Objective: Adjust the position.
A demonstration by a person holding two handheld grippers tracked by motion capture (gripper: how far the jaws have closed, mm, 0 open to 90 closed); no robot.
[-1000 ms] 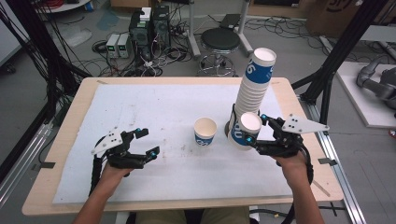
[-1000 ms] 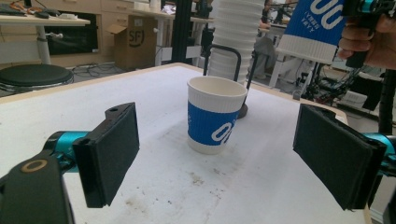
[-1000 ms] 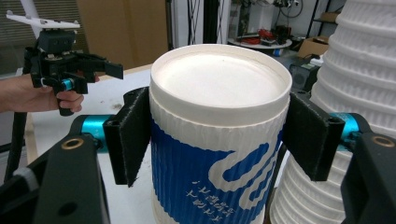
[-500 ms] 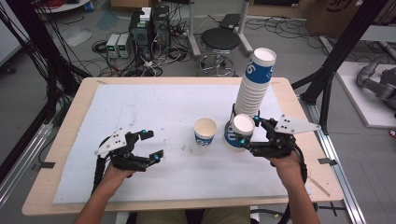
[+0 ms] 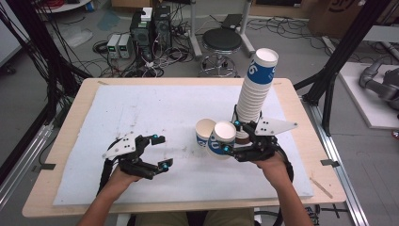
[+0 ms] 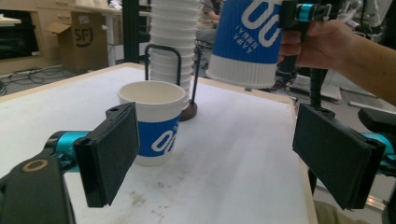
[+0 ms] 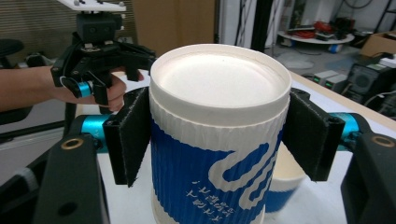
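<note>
Paper cup (image 5: 221,139) is clenched in our right gripper (image 5: 229,136), just beside the standing cup (image 5: 203,132) mid-table; next we lower it. Left gripper (image 5: 157,151) is released.

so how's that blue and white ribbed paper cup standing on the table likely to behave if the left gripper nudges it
The blue and white ribbed paper cup looks empty and thin-walled, so it is probably very light and would slide or tip on the white table cover from a small push. It is narrower at the base than at the rim, which favours toppling. The ribbed sleeve likely grips well, though hard squeezing by the open left gripper could dent it.
</note>
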